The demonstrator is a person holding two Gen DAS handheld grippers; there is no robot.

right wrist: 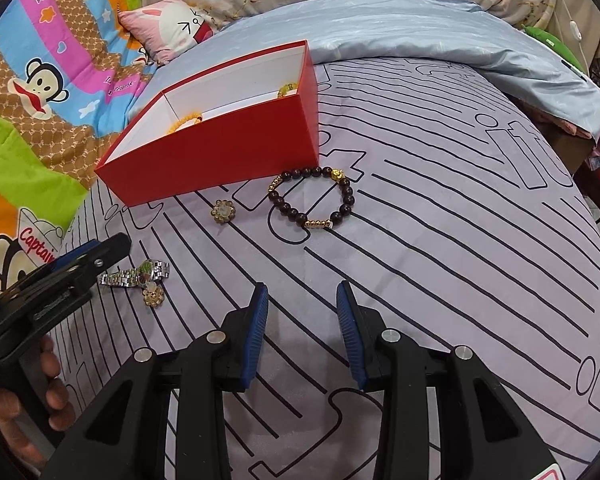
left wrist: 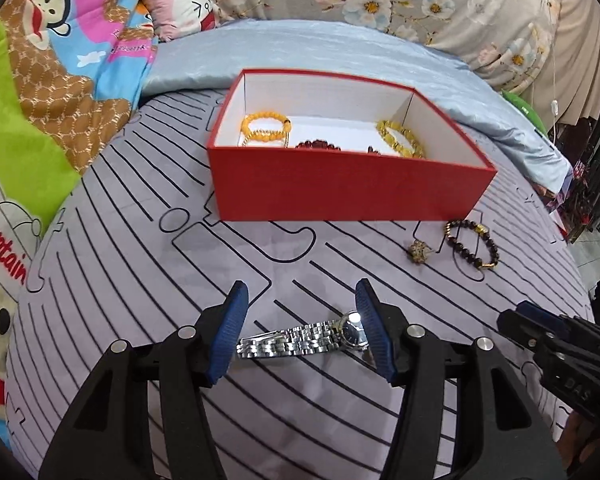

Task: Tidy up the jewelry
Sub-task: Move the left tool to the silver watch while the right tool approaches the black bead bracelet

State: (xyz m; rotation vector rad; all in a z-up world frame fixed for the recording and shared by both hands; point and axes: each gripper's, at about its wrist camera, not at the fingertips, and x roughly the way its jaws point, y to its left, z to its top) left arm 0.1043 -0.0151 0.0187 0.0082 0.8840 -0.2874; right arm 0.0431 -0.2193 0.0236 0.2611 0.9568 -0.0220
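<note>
From the left wrist, our left gripper tilts down, jaws wide around the steel watch, pads clear of it. One red box holds three yellow bead bracelets.

From the right wrist, our right gripper stands half-open and empty; one dark bead bracelet and two gold flower pieces lie ahead.

On the bed, spread with a lilac sheet of black lines, sit a red box, a dark bead bracelet, two gold flower brooches, a steel watch and a blue pillow.
</note>
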